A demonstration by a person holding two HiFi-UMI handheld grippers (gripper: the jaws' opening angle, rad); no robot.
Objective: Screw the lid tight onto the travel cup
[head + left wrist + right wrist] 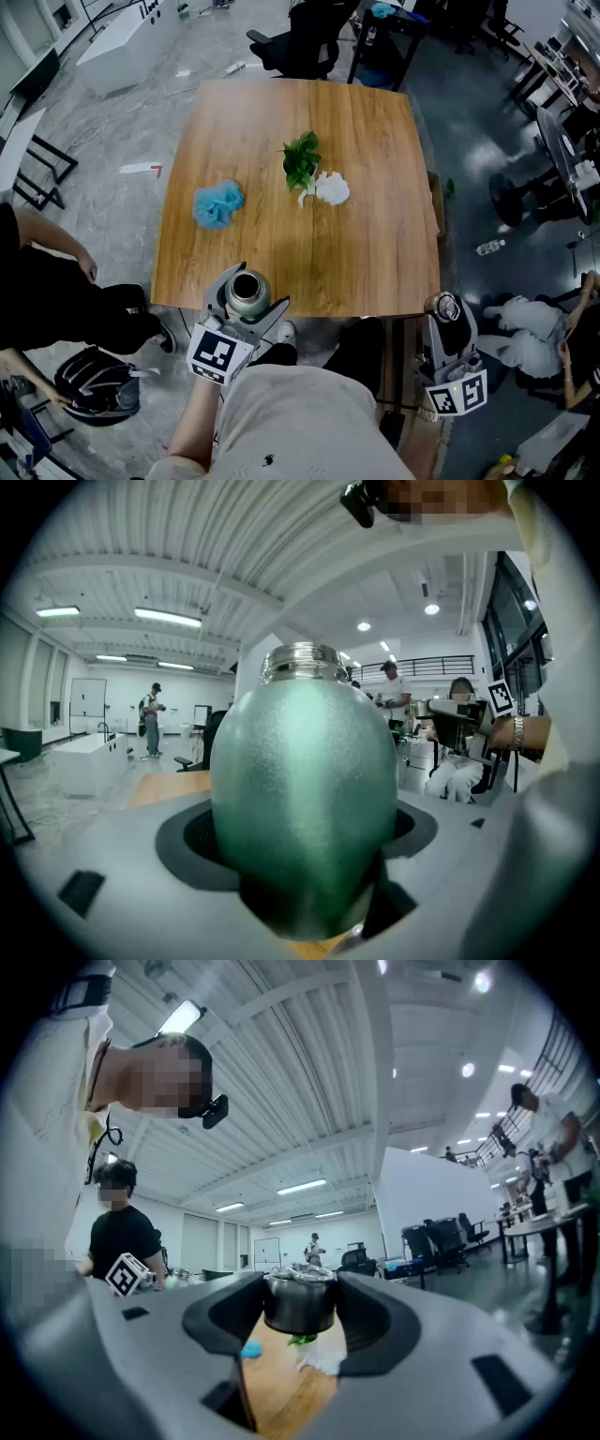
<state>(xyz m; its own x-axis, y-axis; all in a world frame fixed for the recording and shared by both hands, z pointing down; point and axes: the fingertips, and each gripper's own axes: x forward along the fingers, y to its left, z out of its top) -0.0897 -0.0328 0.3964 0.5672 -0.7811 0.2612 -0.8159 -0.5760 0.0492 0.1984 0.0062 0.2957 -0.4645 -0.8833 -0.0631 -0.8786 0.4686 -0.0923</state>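
Note:
The green metal travel cup (247, 287) stands upright with its mouth open, held over the near edge of the wooden table (375, 253). My left gripper (247, 298) is shut on it. In the left gripper view the cup's body (305, 789) fills the space between the jaws, and its silver threaded neck (302, 661) is bare at the top. My right gripper (443, 309) hangs just past the table's near right corner, shut on the dark round lid (443, 306). In the right gripper view the lid (300, 1303) sits squarely between both pads.
On the table lie a green leafy sprig (302, 159), a white crumpled piece (331, 189) and a blue crumpled ball (217, 203). A seated person (37, 281) is at the left. Office chairs (300, 42) stand beyond the far edge.

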